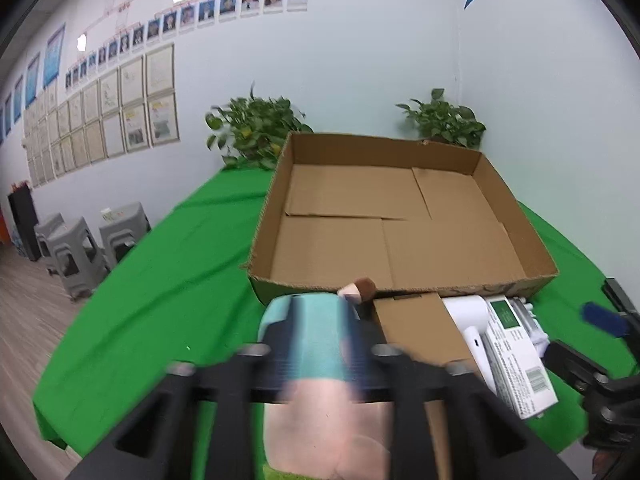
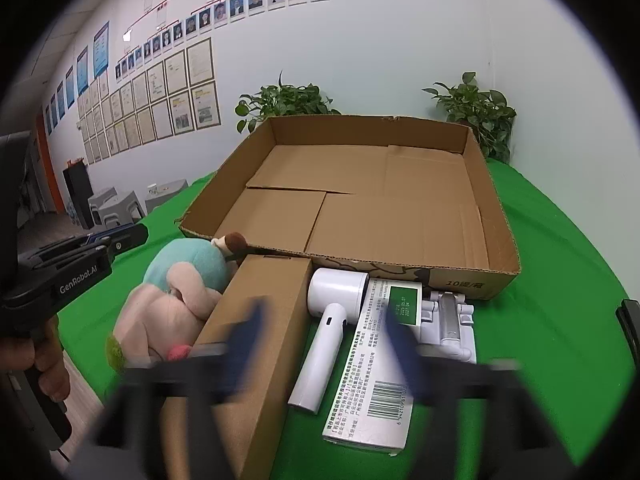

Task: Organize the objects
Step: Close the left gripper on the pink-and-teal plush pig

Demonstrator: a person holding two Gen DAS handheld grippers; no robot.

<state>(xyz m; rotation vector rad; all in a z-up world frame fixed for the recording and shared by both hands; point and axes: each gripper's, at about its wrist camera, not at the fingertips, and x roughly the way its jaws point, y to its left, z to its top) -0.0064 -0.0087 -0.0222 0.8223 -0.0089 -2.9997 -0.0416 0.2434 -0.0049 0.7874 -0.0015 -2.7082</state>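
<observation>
Green tablecloth [image 2: 560, 280], brown cardboard tray [image 2: 496, 216] — pink-and-teal plush toy [image 2: 176, 296], white dryer [image 2: 328, 328], green-and-white printed carton [image 2: 376, 368].

The left gripper [image 1: 318, 344] has its blurred fingers spread either side of a plush toy [image 1: 316, 332] (teal and pink), just before the open cardboard tray [image 1: 400, 216] on the green cloth [image 1: 160, 288].

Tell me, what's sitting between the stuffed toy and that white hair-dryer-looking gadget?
A long closed brown cardboard box lies between the plush toy and the white handheld device, its far end reaching the big open cardboard tray. The right wrist view shows this best.
</observation>
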